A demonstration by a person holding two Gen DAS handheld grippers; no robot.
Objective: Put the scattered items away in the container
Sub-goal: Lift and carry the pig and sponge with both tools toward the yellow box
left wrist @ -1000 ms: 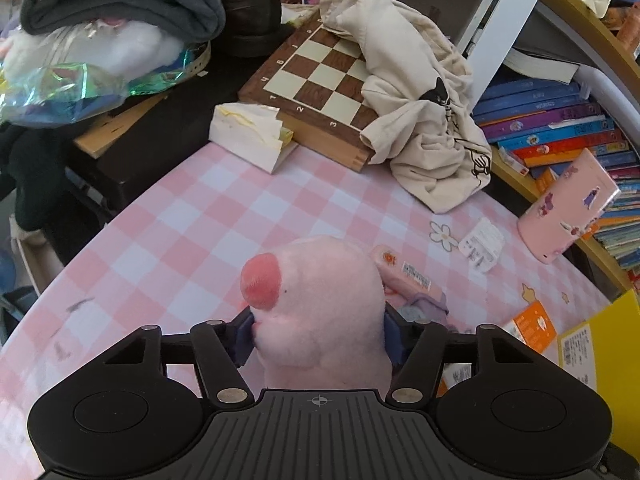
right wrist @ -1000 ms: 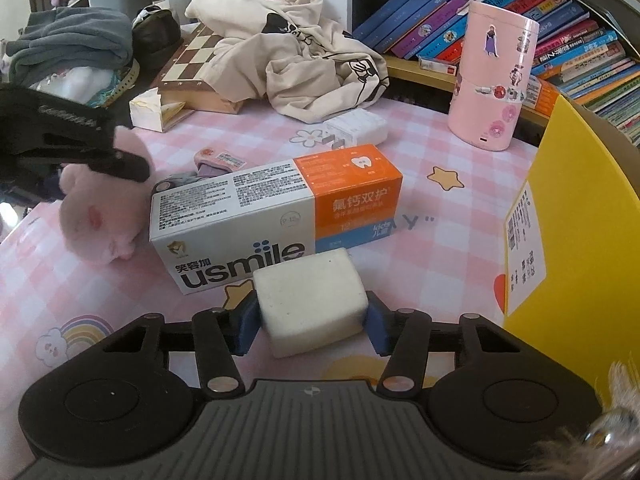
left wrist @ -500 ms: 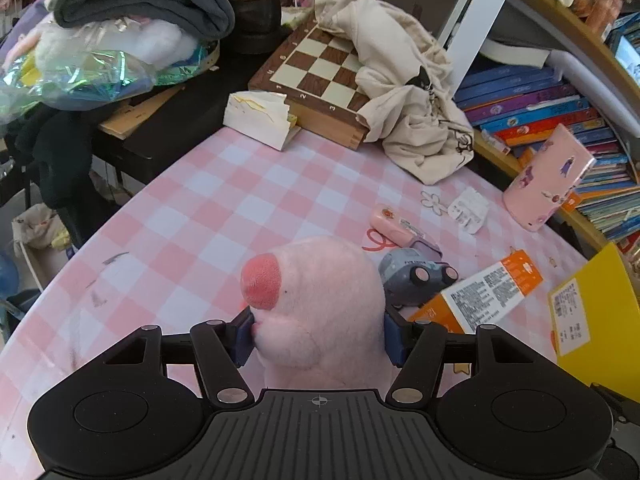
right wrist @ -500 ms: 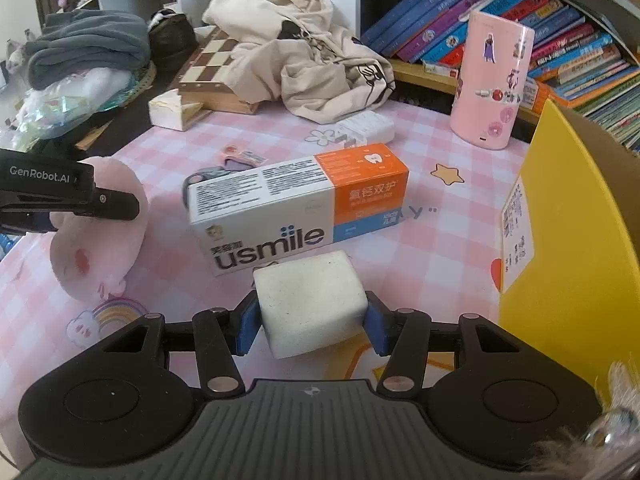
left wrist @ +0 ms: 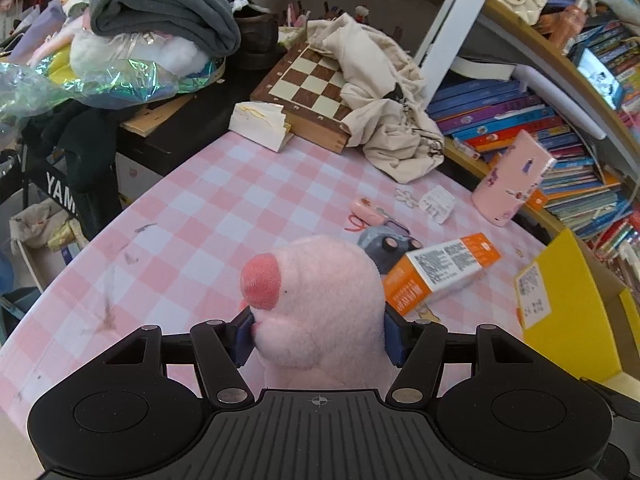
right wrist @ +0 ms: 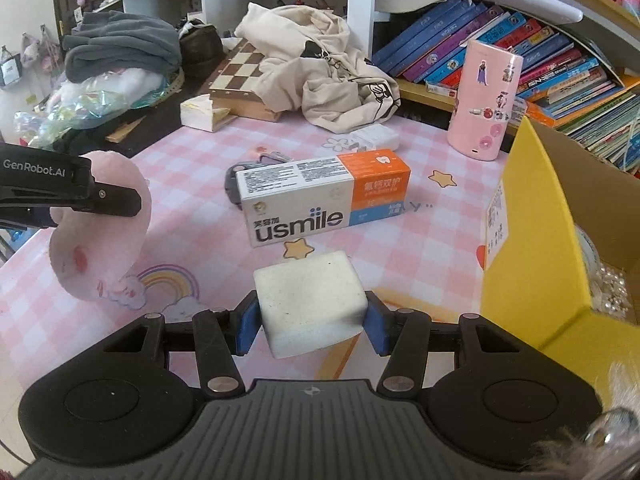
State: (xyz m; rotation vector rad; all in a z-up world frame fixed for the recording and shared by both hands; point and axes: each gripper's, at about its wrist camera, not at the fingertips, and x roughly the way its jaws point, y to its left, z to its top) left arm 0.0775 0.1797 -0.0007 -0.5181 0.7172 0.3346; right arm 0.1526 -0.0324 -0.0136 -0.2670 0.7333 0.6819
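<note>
We see a table (right wrist: 420, 240) under a pink-and-white checked cloth printed with stars and a rainbow, hemmed in by bookshelves and heaps of clothing. Near its middle lies a toothpaste box (right wrist: 324, 196) reading "usmile" in bold dark letters, its orange end carrying Chinese characters; a small grey toy car (left wrist: 384, 248) sits just behind it. At the far edge rest a wooden chessboard (left wrist: 308, 92) under a cream garment (left wrist: 384, 100), and towards the far right corner stands a pink stickered cylinder (right wrist: 486, 100). The yellow cardboard box (right wrist: 532, 240), with a white printed label on its side, stands at the right edge. Our left gripper (left wrist: 318, 334), marked "GenRobot.AI" on its side in the right wrist view, pinches a pink plush toy (left wrist: 320, 304) above the table's left part. Our right gripper (right wrist: 312, 322) squeezes a white sponge block (right wrist: 310, 300) above the near edge, just left of the yellow box.
</note>
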